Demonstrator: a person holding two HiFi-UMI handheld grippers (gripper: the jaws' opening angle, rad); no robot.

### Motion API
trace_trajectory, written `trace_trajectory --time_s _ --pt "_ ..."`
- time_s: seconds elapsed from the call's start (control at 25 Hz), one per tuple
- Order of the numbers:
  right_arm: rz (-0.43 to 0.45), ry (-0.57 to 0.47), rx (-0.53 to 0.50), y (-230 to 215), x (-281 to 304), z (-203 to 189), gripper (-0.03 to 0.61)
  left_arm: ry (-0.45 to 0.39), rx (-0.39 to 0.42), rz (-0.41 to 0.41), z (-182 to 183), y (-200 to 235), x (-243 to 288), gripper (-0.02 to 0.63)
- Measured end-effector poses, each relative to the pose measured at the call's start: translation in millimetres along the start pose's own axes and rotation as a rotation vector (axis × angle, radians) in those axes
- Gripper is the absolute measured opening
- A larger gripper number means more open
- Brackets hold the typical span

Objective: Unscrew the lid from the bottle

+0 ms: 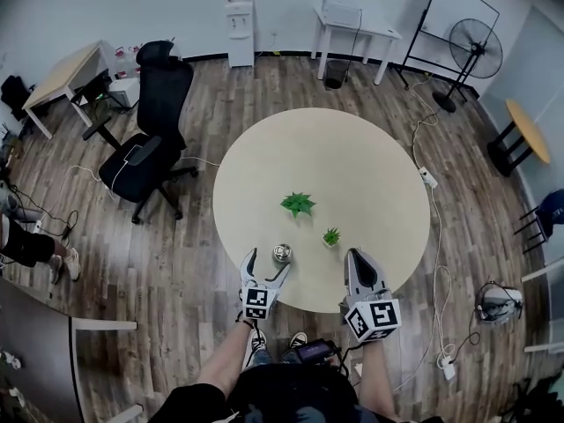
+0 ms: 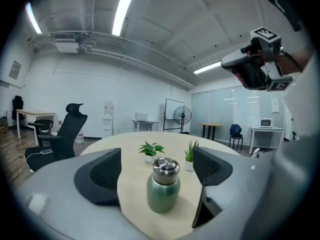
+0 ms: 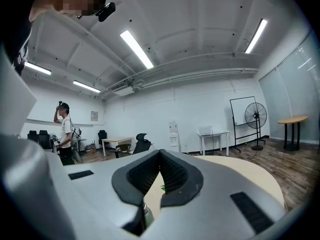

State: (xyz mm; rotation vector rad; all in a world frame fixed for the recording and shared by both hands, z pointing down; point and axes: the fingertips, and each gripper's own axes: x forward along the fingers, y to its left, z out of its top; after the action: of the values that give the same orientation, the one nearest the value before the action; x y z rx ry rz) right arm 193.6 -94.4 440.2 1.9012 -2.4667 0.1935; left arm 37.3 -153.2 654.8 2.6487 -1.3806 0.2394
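The round tabletop (image 1: 352, 157) bears a green bottle (image 1: 282, 253) by the edge nearest the person (image 1: 273, 386), a spiky plant (image 1: 331, 236) beside it and a leafy plant (image 1: 298, 204) mid-table.

Leafy plant (image 1: 298, 204), office chair (image 1: 152, 139), fan (image 1: 480, 49)

The left claw (image 1: 269, 267) is wide open and tips a little down. The bottle (image 1: 282, 253) stands in the gap between its jaws, and neither jaw touches it. The right claw (image 1: 358, 258) is shut tight and empty, off to the right of the bottle.
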Motion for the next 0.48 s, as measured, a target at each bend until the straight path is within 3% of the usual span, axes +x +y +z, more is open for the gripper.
trace_trajectory --time_s 0.36,0.48 --pt "0.022 0.043 -0.017 4.8 0.1 -9.8 0.005 0.156 -0.085 -0.041 -77.5 -13.2 42.0 0.431" --pt "0.036 0.057 -0.026 6.4 1.0 -14.8 0.005 0.185 -0.066 -0.044 -90.4 -16.3 55.3 0.423"
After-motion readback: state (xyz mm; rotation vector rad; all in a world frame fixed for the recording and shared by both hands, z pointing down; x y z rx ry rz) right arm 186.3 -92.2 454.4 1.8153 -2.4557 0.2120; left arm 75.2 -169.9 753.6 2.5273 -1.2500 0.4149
